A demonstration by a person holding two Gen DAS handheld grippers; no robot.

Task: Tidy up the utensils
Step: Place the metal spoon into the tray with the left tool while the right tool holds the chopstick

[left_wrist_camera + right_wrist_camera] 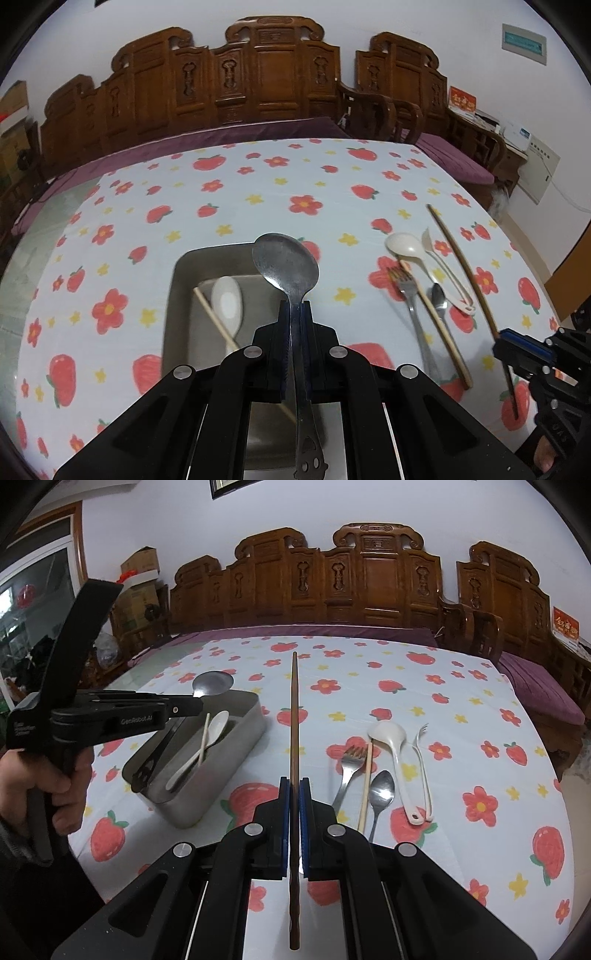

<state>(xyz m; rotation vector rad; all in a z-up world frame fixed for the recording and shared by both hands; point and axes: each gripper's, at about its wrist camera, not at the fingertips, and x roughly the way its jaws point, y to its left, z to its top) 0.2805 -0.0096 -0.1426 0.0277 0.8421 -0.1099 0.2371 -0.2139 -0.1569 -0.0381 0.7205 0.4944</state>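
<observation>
Task looks approx half done: rectangular grey metal tray (236, 738) on the strawberry-print counter (461, 709) already holds a white plastic spoon (207, 738) & a pale wooden chopstick (204, 740). Still loose on the counter, well apart from tray: steel fork (347, 771), second pale chopstick (365, 786), small steel spoon (380, 794), white ladle-style spoon (395, 753), white plastic fork (423, 764). Left gripper (295, 306) tilts down above the tray, fingers clamped on a large steel spoon (286, 262). Right gripper (294, 784) angles down over the counter, fingers clamped on a long dark-brown chopstick (294, 716), not yet at the tray.
</observation>
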